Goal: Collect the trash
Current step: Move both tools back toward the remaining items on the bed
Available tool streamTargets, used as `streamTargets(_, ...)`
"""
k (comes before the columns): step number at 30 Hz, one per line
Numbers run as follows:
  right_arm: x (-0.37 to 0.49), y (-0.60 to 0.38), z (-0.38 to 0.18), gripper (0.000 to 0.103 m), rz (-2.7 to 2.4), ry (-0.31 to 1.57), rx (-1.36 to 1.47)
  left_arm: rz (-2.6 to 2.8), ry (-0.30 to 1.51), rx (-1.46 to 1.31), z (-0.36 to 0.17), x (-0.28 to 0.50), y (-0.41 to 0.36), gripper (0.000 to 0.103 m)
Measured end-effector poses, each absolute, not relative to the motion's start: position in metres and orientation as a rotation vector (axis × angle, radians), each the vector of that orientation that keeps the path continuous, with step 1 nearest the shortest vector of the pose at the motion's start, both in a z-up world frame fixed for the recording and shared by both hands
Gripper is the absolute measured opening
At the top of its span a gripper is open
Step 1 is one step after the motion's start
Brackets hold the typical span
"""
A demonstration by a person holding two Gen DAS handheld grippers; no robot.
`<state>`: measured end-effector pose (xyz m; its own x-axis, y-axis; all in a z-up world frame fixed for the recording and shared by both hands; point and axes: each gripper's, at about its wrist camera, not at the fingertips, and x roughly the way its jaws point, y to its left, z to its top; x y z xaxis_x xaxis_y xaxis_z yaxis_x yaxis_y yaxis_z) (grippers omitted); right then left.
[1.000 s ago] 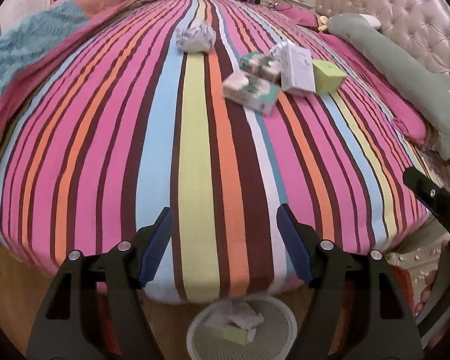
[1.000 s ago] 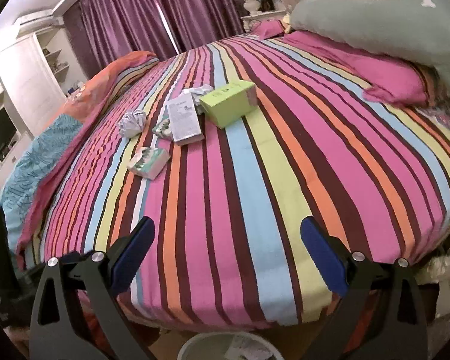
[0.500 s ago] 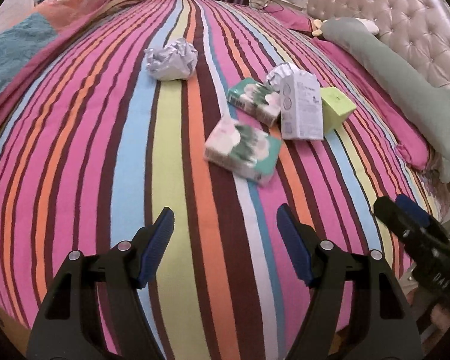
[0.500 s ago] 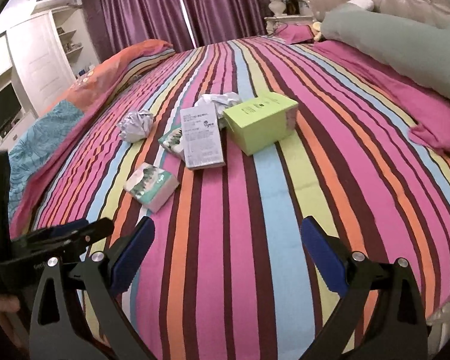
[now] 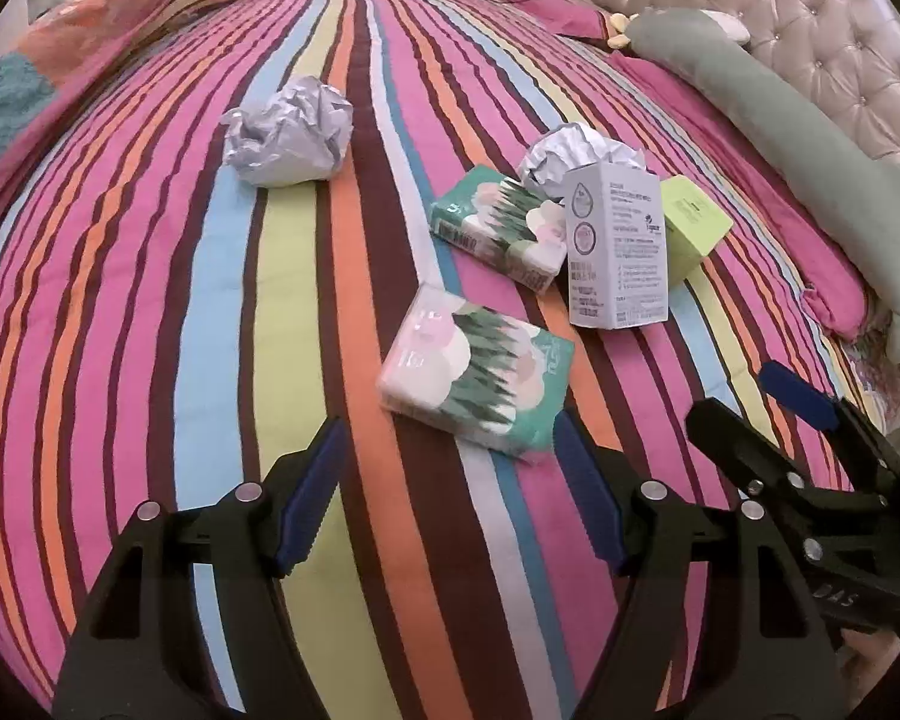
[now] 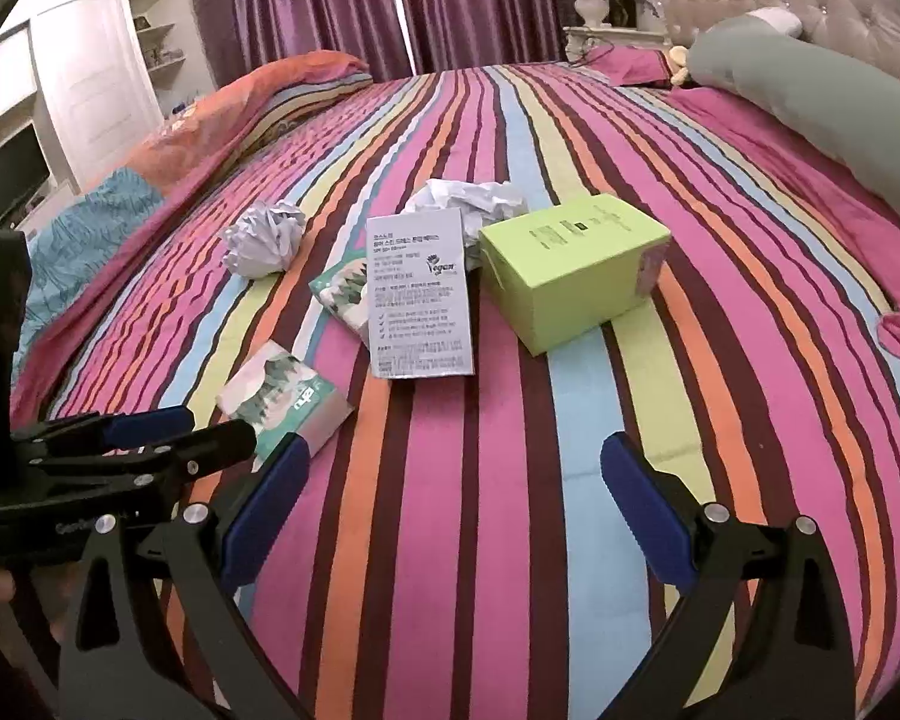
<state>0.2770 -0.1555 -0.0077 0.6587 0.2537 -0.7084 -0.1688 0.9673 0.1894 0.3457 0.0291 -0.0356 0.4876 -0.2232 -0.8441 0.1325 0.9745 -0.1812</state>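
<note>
Trash is all up on the striped bedspread (image 5: 150,312), none in my grip yet. Going L to R: crumpled paper ball (image 5: 288,132) sits alone, well apart from the rest, so prob a separate trip. Next the near tissue pack (image 5: 477,381), lying flat just ahead of my left gripper (image 5: 450,498), whose fingers stand apart w/ nothing between them, gap looks about right for the pack's short side; I'm pointed down at it bc it's the closest thing. Behind it a 2nd tissue pack (image 5: 498,234), partly under the white carton (image 5: 618,246), w/ another paper wad (image 5: 576,150) tucked behind, and the lime box (image 6: 570,270) touching that cluster. My right gripper (image 6: 450,510) is spread wide, empty, aimed between carton and lime box; wide makes sense for that bulky box. Both hover above the cover, not touching anything.
</note>
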Motion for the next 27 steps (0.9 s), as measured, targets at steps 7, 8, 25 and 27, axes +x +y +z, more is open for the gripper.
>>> streamTargets(7,0.292,-0.156,-0.006,0.093,0.250,0.820,0.144,-0.249,1.061,-0.041,-0.041,0.360,0.025,0.069)
streamTargets(8,0.294,-0.156,-0.006,0.093,0.252,0.819,0.151,-0.254,1.059,-0.033,-0.041,0.361,0.024,0.070)
streamTargets(25,0.346,-0.134,-0.009,0.093,0.263,0.901,0.174,-0.332,1.008,0.061,-0.046,0.368,0.007,0.074)
streamTargets(27,0.349,-0.132,-0.012,0.093,0.263,0.913,0.178,-0.335,1.012,0.069,-0.047,0.371,0.006,0.074)
